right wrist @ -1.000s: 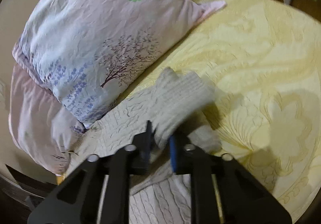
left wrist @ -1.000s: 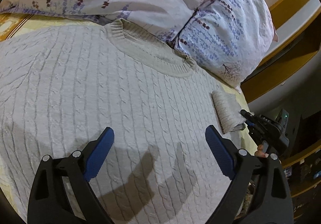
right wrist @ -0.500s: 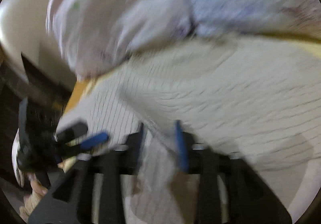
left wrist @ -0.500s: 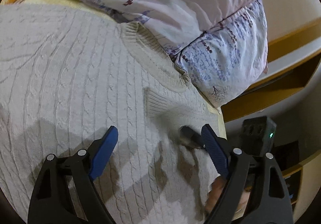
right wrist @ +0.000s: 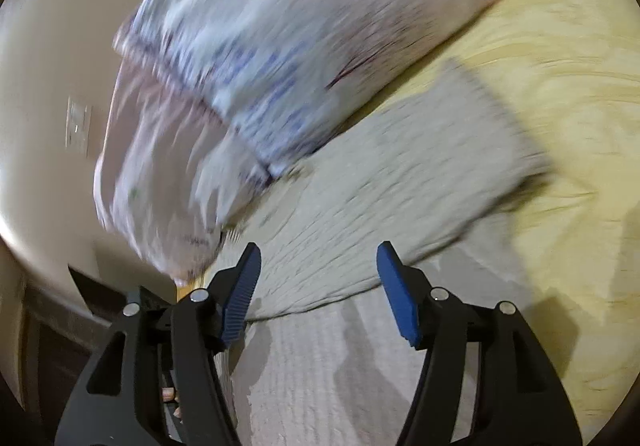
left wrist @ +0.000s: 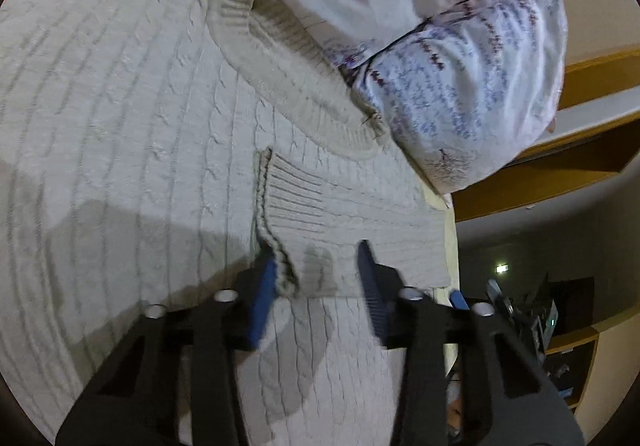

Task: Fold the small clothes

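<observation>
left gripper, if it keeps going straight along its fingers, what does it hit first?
The sleeve cuff folded across the sweater. The left gripper is closing with the cuff's edge already between its fingers, apparently not pinched yet. Past it: the collar, then the pillow.

Pillow (left wrist: 460, 58) crowds the sweater's (left wrist: 120, 126) collar; yellow bedspread (right wrist: 560, 106) lies open.

bed (right wrist: 568, 94) — yellow patterned cover | on it: cream cable-knit sweater (left wrist: 120, 118) — floral pillow (left wrist: 460, 94) at its collar
</observation>
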Action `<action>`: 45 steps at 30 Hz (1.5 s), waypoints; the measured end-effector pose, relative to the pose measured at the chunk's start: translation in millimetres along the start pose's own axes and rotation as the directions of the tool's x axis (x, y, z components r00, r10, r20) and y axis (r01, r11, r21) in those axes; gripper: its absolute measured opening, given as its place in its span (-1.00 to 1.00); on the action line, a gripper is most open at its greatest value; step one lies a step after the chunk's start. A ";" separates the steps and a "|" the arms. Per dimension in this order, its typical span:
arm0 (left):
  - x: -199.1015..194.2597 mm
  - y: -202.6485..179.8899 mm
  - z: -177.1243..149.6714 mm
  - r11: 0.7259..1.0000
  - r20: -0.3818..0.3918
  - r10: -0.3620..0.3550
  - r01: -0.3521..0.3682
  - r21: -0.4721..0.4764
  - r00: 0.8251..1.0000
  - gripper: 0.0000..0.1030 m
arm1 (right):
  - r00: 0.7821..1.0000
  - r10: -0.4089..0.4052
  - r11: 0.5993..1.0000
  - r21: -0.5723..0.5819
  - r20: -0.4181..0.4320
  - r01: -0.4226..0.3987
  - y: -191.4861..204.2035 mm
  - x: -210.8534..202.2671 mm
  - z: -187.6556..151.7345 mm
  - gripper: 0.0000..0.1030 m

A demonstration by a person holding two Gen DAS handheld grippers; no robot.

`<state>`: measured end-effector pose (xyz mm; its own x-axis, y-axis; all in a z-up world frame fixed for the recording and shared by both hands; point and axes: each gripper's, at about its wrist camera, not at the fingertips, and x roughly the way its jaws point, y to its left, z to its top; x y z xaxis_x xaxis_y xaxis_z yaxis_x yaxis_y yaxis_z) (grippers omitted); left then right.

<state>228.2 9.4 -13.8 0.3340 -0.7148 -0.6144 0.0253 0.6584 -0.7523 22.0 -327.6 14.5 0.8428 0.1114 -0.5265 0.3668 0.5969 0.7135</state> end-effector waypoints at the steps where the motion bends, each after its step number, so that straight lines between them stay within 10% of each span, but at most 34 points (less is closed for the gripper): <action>1: 4.3 0.8 2.9 1.000 -0.002 0.007 -0.007 -0.011 1.000 -0.56 | 1.000 -0.003 1.000 0.009 0.013 0.003 -4.0 -3.8 0.7 0.18; 3: 8.9 -0.7 7.2 1.000 0.002 -0.002 0.002 -0.004 1.000 -0.84 | 0.999 -0.010 1.000 0.028 0.040 0.009 -13.6 -12.6 4.1 0.18; 18: -52.2 17.7 50.2 0.985 0.192 0.127 -0.146 0.089 0.973 -0.88 | 0.997 -0.077 0.992 -0.097 0.001 0.076 3.2 14.4 8.5 0.18; 28: -35.4 37.6 43.6 0.969 0.170 0.211 -0.229 0.094 0.963 -0.86 | 0.931 -0.359 0.865 -0.398 -0.067 0.305 50.1 93.7 -18.1 0.34; 34: -44.1 38.0 38.2 0.971 0.172 0.205 -0.223 0.092 0.964 -0.65 | 0.913 -0.406 0.812 -0.471 -0.029 0.346 58.4 101.6 -33.1 0.54; 37: -77.7 43.5 26.5 0.975 0.209 0.180 -0.202 0.089 0.961 -0.21 | 0.919 -0.394 0.823 -0.457 -0.030 0.338 56.8 101.0 -31.9 0.58; 45: -215.3 128.8 -36.5 0.973 0.410 0.219 -0.169 -0.155 0.886 0.08 | 0.938 -0.343 0.864 -0.410 -0.055 0.292 51.6 94.9 -27.0 0.59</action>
<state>125.2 239.4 12.9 0.6872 -0.3921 -0.6116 -0.1781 0.7253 -0.6650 110.2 -264.8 -11.1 0.6431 -0.0570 -0.7637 0.4020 0.8739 0.2734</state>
